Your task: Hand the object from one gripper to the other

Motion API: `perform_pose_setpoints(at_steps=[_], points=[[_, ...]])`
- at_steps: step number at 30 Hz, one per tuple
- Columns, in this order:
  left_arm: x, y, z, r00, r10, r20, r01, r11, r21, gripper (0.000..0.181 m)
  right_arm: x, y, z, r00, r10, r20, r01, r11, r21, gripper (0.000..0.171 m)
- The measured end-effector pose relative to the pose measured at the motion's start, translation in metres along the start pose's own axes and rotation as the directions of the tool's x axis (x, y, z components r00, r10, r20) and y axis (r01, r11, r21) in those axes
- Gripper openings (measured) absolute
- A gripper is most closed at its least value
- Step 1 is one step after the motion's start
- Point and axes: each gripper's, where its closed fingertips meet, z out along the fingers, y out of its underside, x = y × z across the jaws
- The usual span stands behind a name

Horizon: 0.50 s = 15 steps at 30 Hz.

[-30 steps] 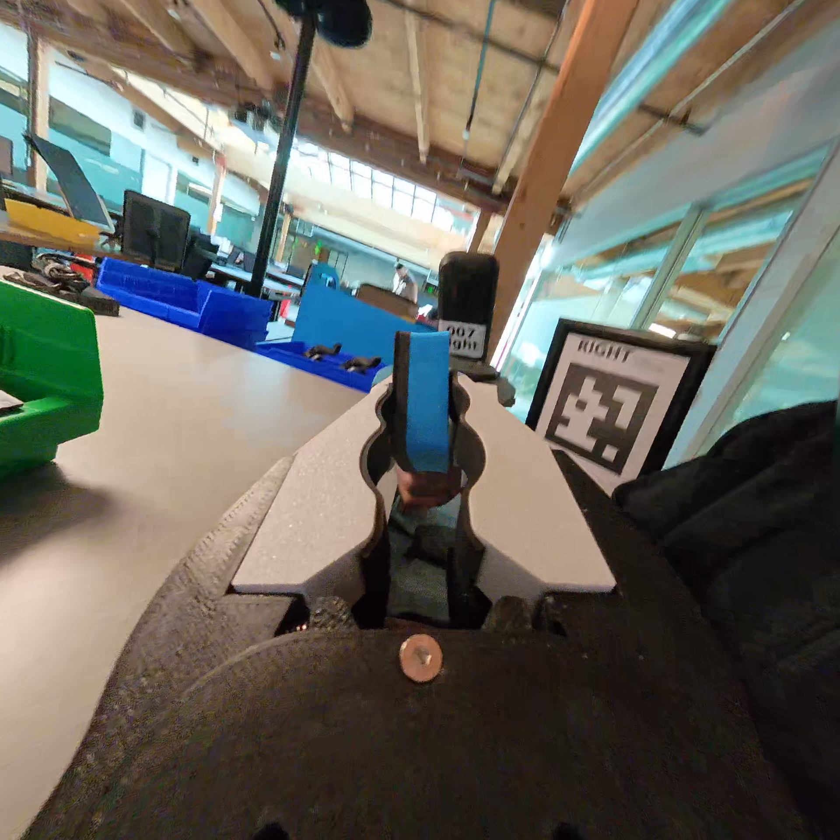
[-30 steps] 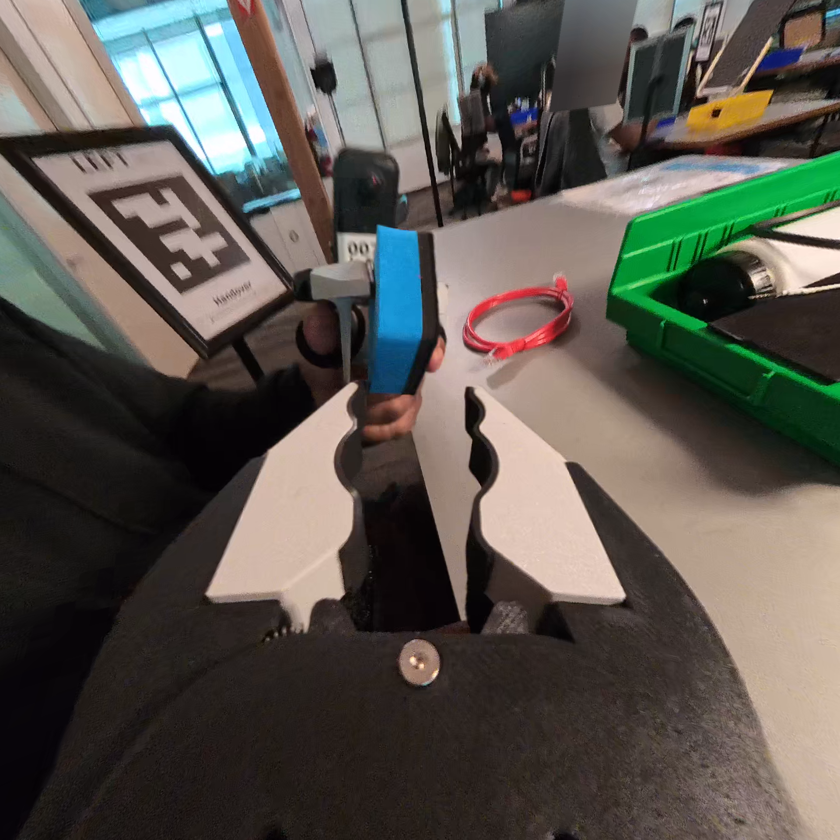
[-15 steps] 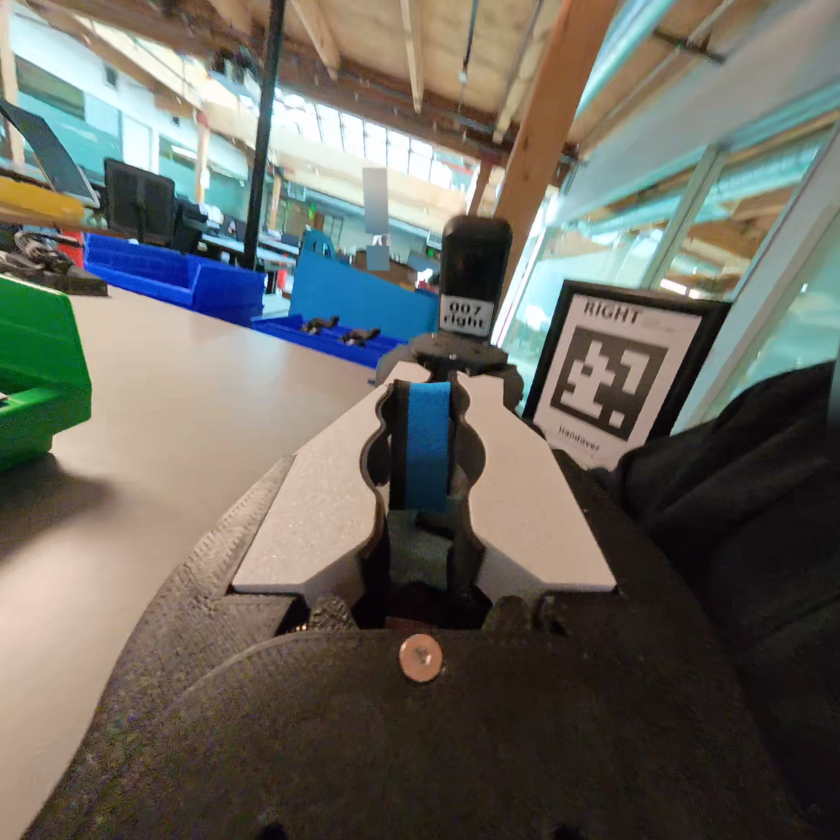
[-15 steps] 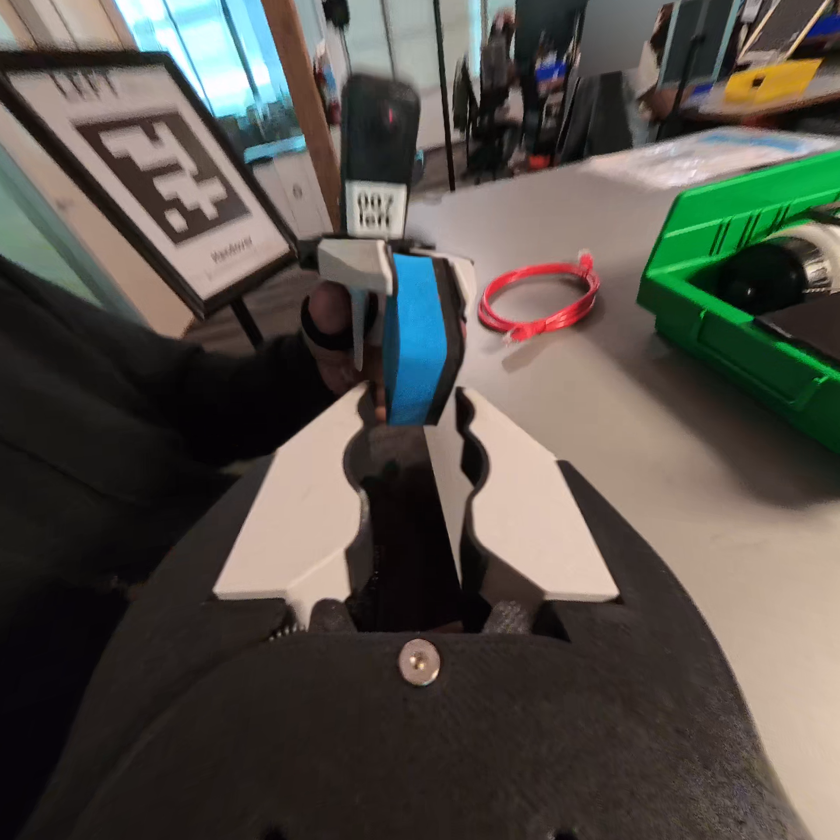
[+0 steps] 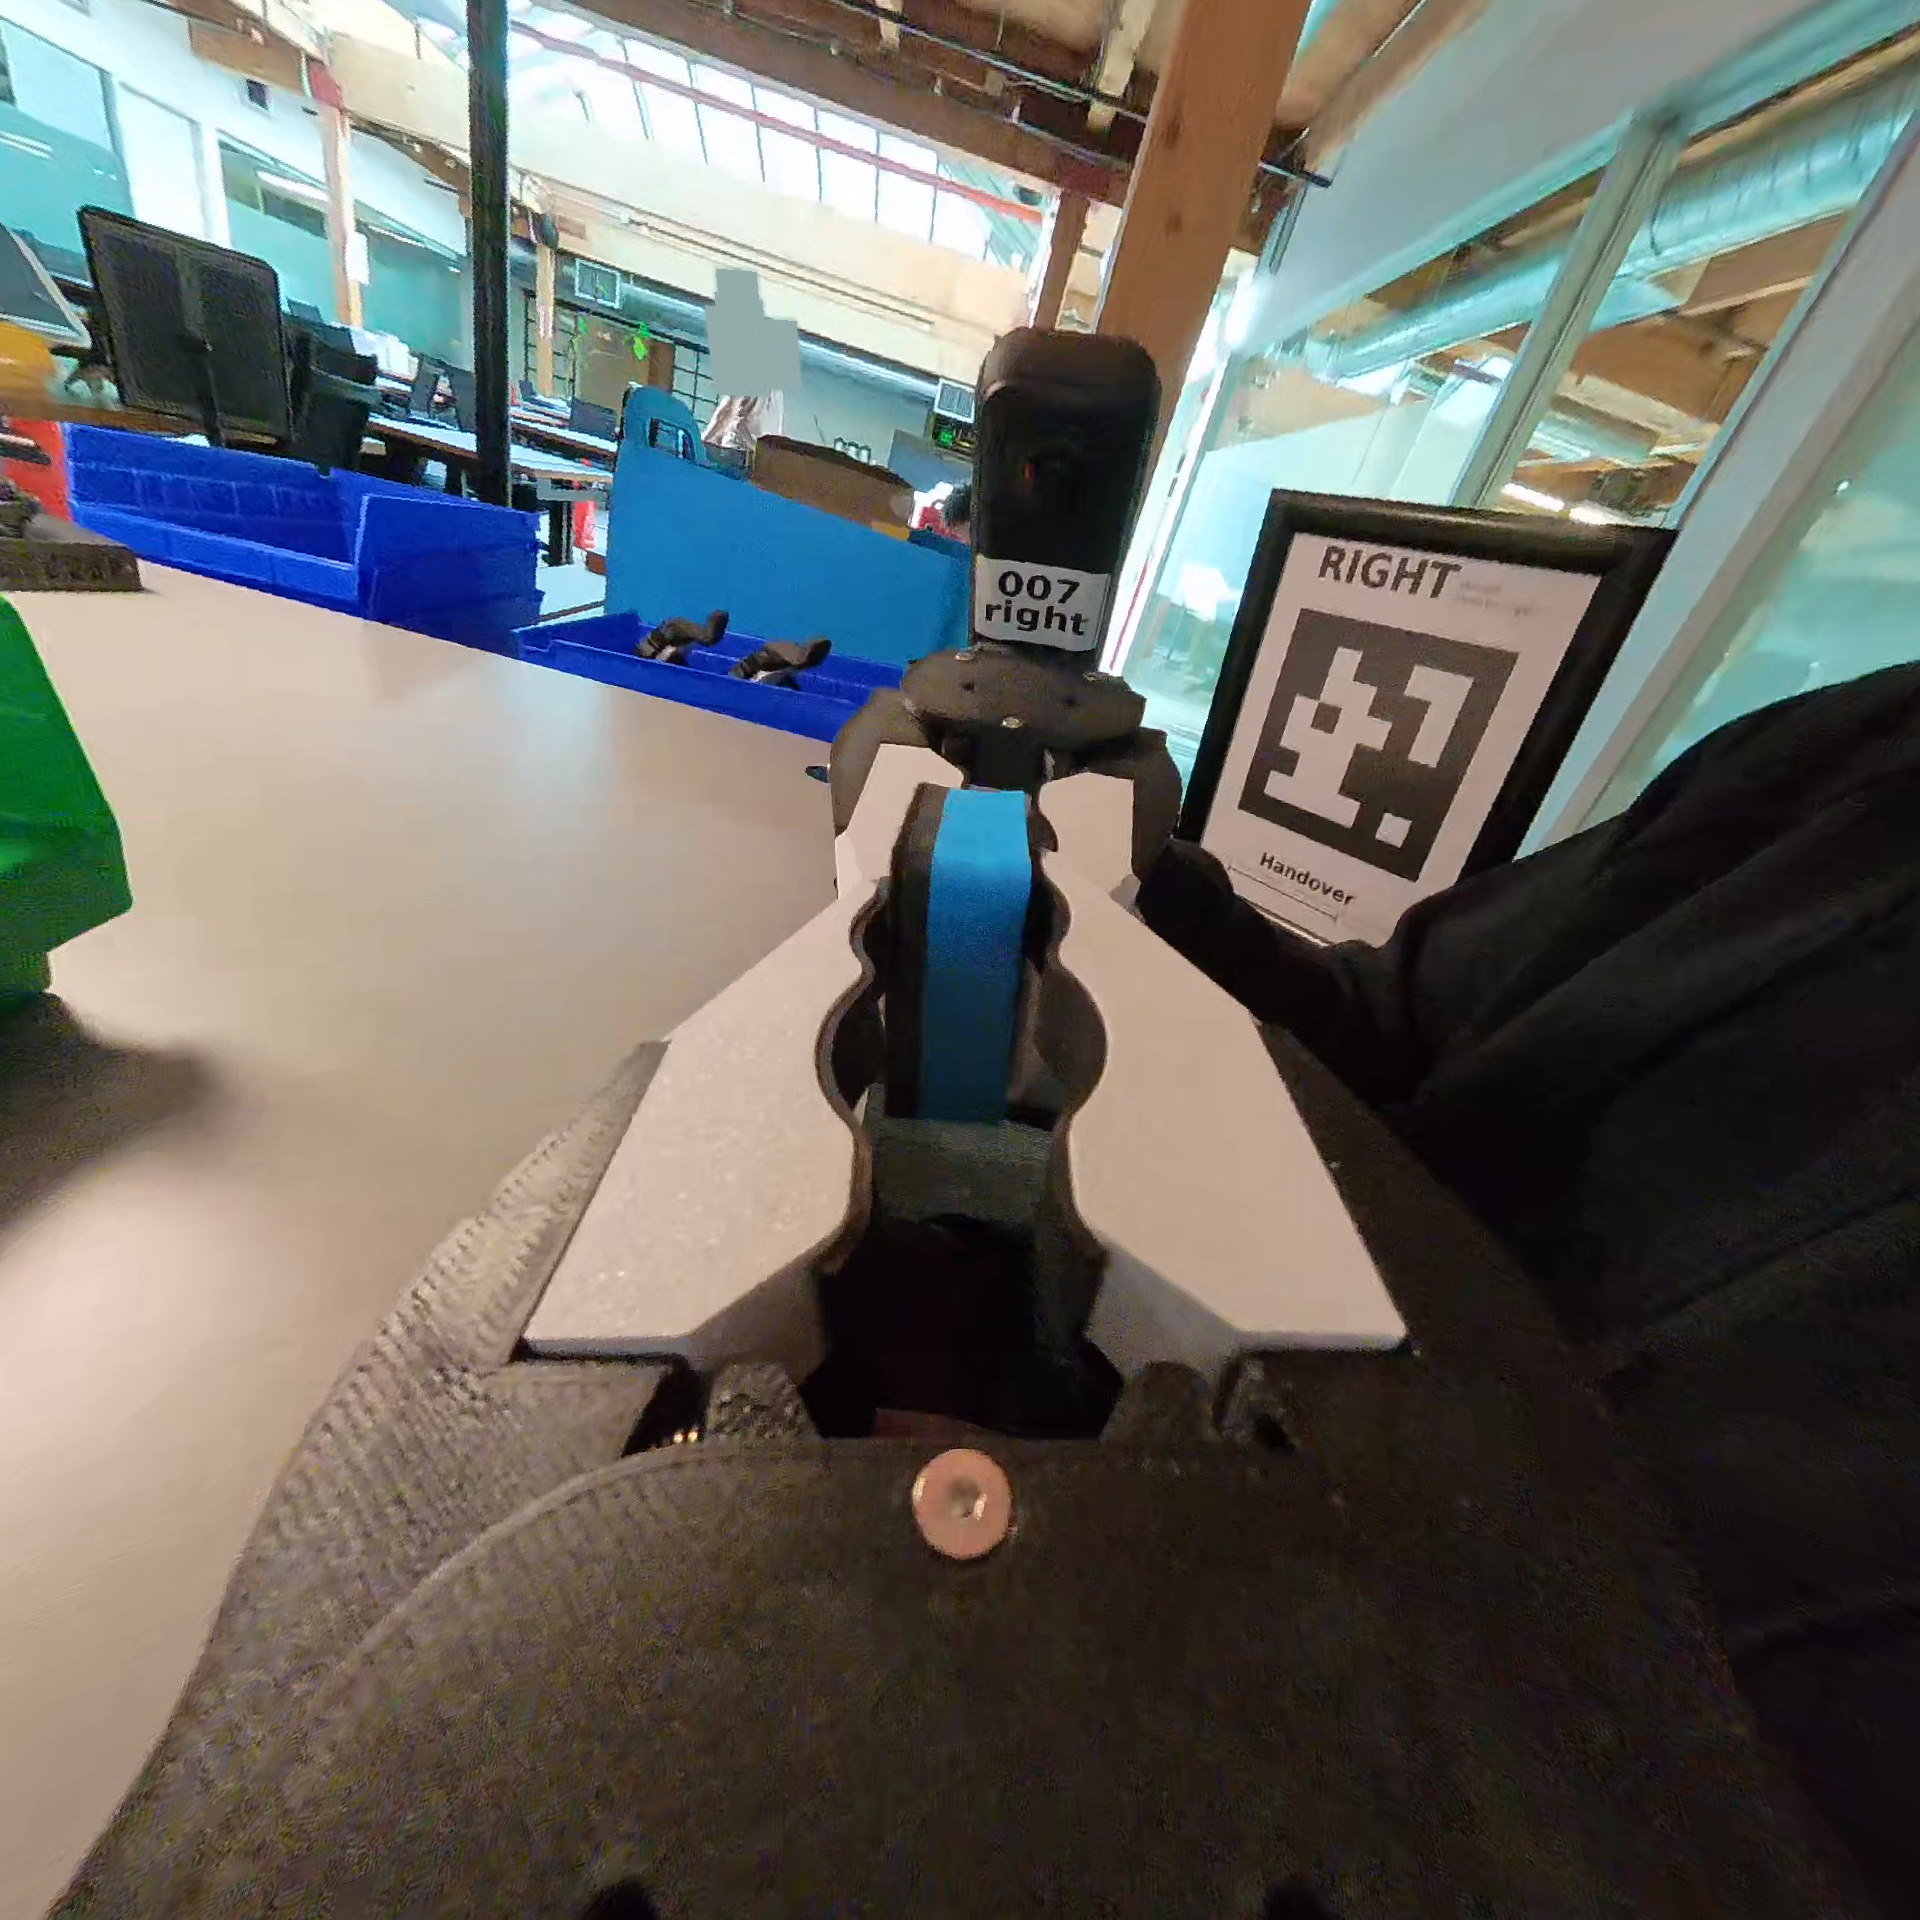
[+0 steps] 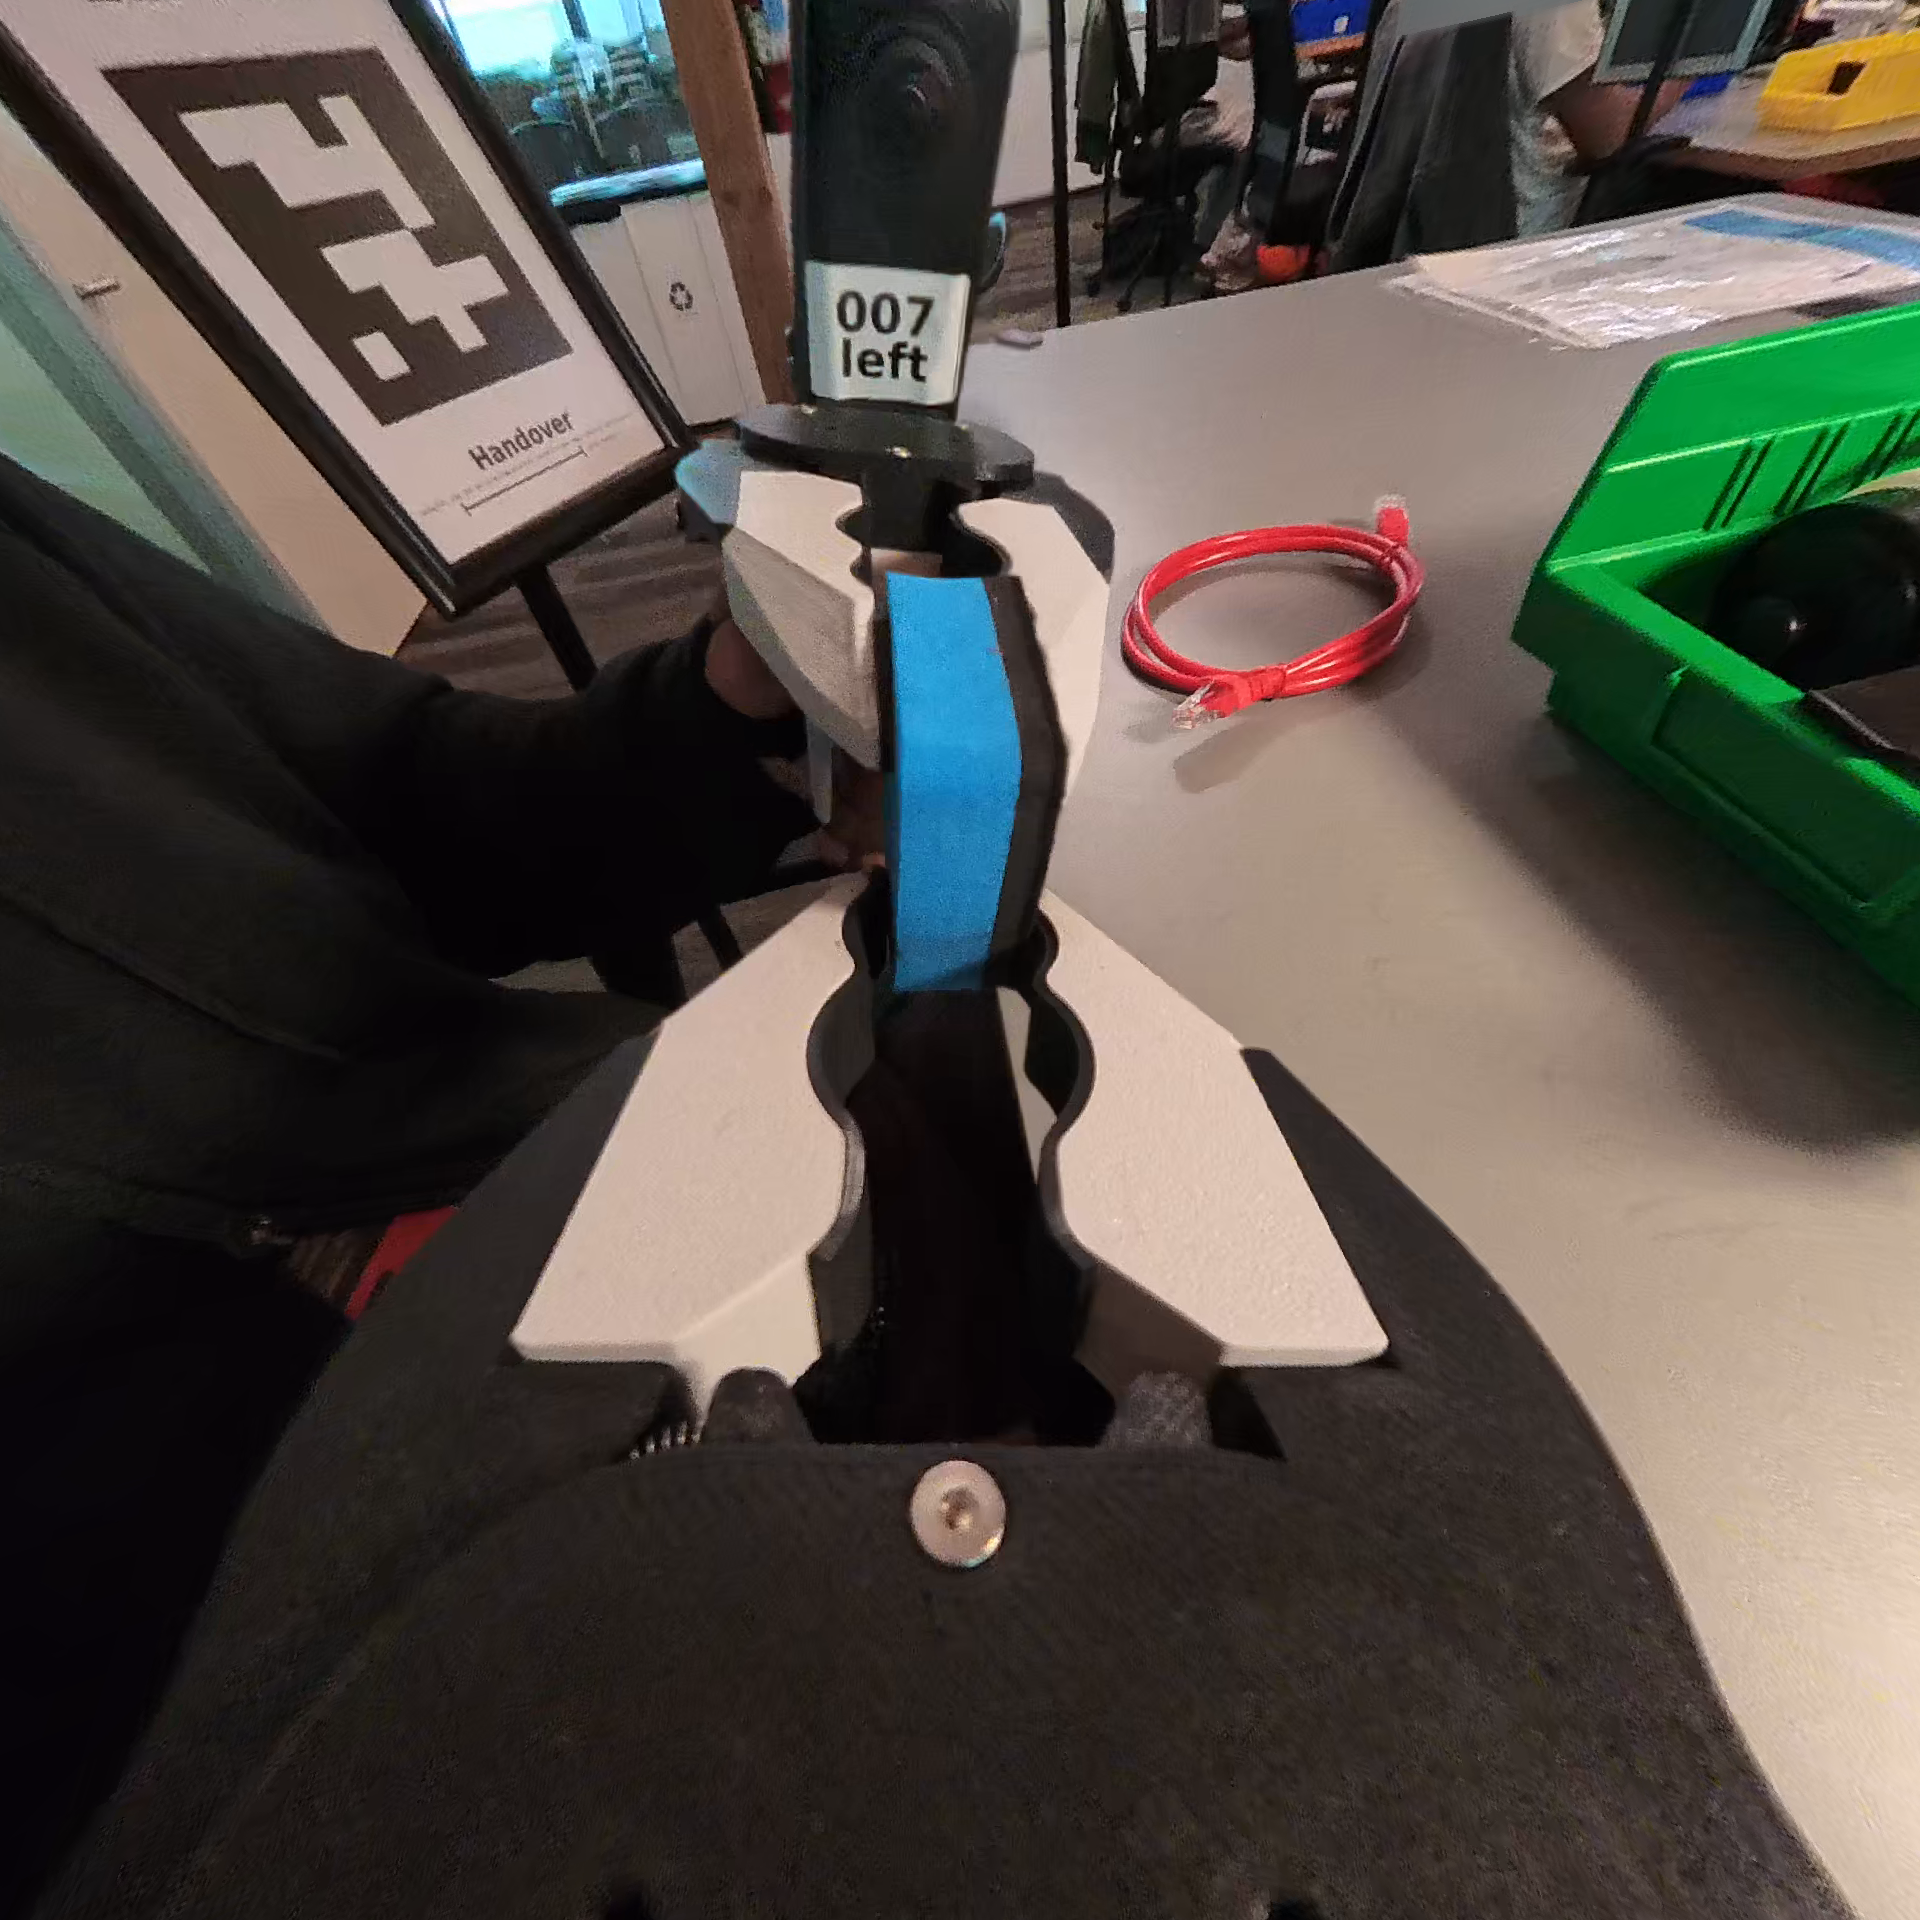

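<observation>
A blue foam block with a black backing (image 5: 971, 987) stands on edge between the two grippers, above the grey table (image 5: 416, 831). My left gripper (image 5: 961, 904) is shut on one end of it. In the right wrist view my right gripper (image 6: 956, 914) has its fingertips pressed on the near end of the block (image 6: 945, 779), and the left gripper (image 6: 961, 717) faces it, clamping the far end. The right gripper also shows in the left wrist view (image 5: 1023, 717), just beyond the block. The two grippers are nose to nose.
A coiled red cable (image 6: 1278, 613) lies on the table to the right. A green bin (image 6: 1714, 644) stands farther right, and it also shows in the left wrist view (image 5: 52, 810). Blue bins (image 5: 312, 540) line the far edge. A framed marker sign (image 5: 1382, 717) and dark sleeves are close by. My left and right fingertips are right by each other.
The grippers have come together. The right gripper's fingers have narrowed from wide open to closing on the near end of the block, which the left gripper still holds.
</observation>
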Motion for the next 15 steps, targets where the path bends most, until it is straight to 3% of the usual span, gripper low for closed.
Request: perform_pose_setpoints(at_steps=[4,6,12,15], points=[[-0.022,-0.019,-0.015,0.994,-0.038,0.106,0.029,0.996,0.083,0.023,0.021,-0.006,0.000,0.994,0.036,-0.100,-0.030,0.998,0.062,0.034],[-0.043,-0.033,-0.040,0.972,-0.102,0.212,0.070,0.986,0.153,0.024,0.036,0.000,-0.003,0.986,0.045,-0.162,-0.037,0.998,0.052,0.037],[-0.103,-0.044,-0.144,0.773,-0.201,0.602,0.116,0.977,0.177,0.023,0.064,-0.001,-0.014,0.961,0.175,-0.216,-0.145,0.978,0.148,0.034],[-0.105,-0.054,-0.176,0.735,-0.220,0.641,0.095,0.970,0.224,0.023,0.067,-0.001,-0.016,0.957,0.205,-0.203,-0.173,0.971,0.166,0.033]])
